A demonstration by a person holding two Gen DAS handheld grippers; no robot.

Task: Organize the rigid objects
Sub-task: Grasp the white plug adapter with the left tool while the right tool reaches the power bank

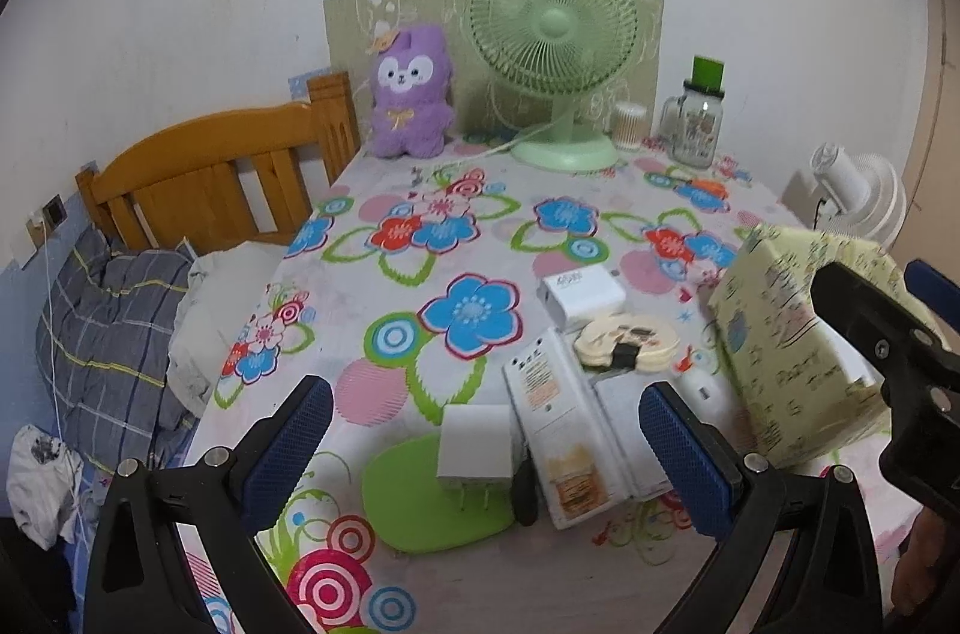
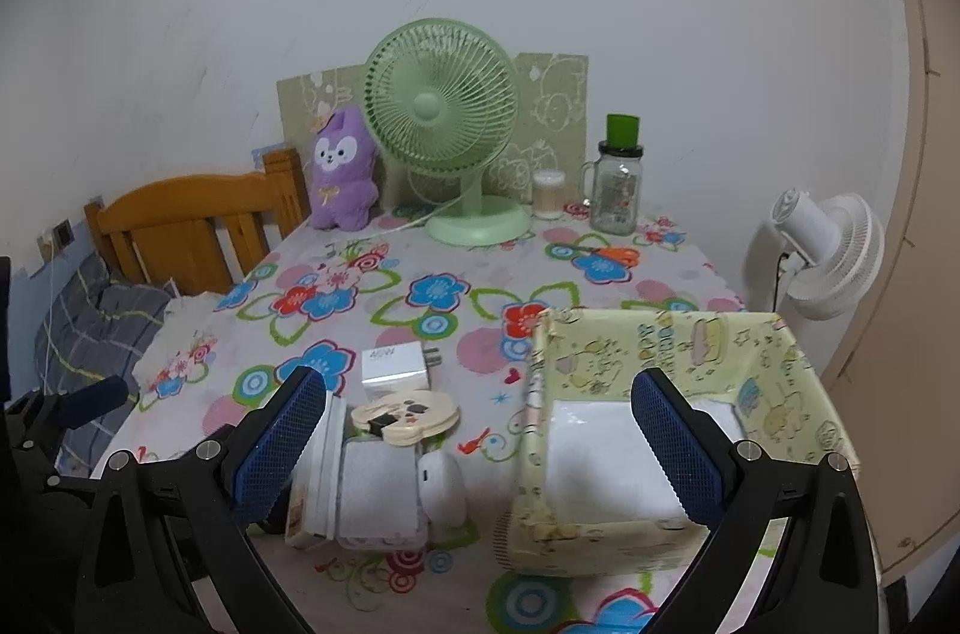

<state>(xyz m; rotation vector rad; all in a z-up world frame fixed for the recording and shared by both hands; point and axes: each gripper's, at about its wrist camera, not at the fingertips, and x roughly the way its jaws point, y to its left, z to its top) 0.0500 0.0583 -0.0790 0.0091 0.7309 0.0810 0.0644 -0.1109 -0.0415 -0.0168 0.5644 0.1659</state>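
While most rigid items lie outside it, the pale yellow cartoon-print fabric storage box [image 2: 684, 430] sits at the right of the flower-print covered surface [image 1: 420, 238].

Box contents: white flat item [image 2: 606, 466] on the bottom; can't tell what it is. Nothing else seen inside.

Loose, clustered just left of box:
- white square charger w/ prongs [image 2: 396, 364]
- second white plug adapter [image 1: 474, 445], nearest left tongs
- cream round bear-face case [image 2: 405, 415]
- long white labelled box [image 1: 555, 430]
- white rounded device [image 2: 443, 484]

Left tongs [image 1: 486, 439]: open, empty, over the cluster. Right tongs [image 2: 480, 445]: open, empty, between cluster and box.

Judgement: early stage; approx. five items left to bin.
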